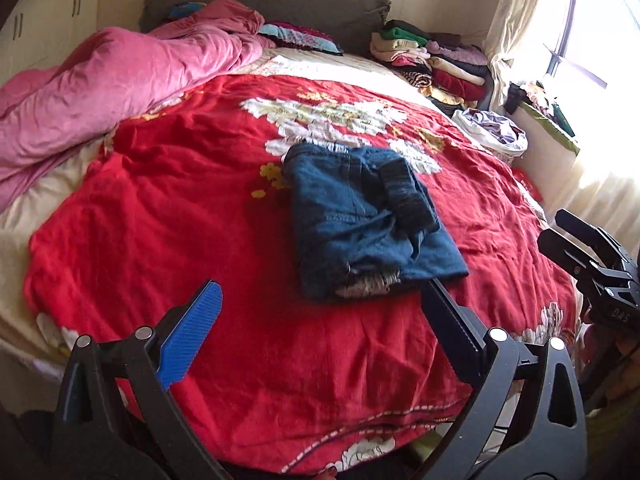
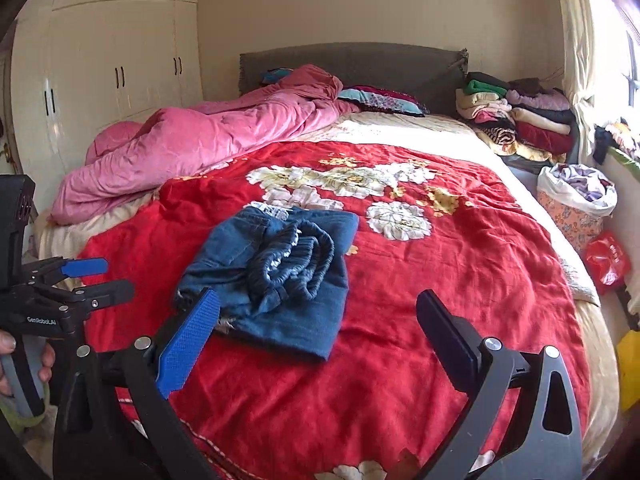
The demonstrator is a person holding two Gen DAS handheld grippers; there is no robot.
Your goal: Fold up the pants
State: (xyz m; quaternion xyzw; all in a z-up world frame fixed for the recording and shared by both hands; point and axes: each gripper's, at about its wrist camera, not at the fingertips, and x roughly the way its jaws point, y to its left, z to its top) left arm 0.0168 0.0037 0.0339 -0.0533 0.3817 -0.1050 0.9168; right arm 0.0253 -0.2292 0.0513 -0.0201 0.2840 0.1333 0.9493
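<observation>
1. While both tools hang back at the foot of the bed, I see the folded blue denim pants (image 1: 360,216) lying mid-bed on the red floral blanket (image 1: 200,208), elastic waistband bundled on top, frayed hems facing me.
2. My left hand-held gripper (image 1: 320,316) stands wide and empty, just short of the pants' near edge; my right hand-held gripper (image 2: 316,320) is equally wide and empty, its blue pad overlapping the near-left corner in its own view, though I cannot tell whether they touch.
3. I judge the fold nearly finished, but the bunched waistband makes the top lumpy; pressing or nudging it carelessly could spring the stack open.
4. A low pinch risks catching the wrinkled blanket with the denim, dragging both.
5. Room is generous to the left and front of the pants. The rumpled pink quilt (image 2: 192,144) crowds the far left, stacked folded clothes (image 2: 520,116) the far right corner.
</observation>
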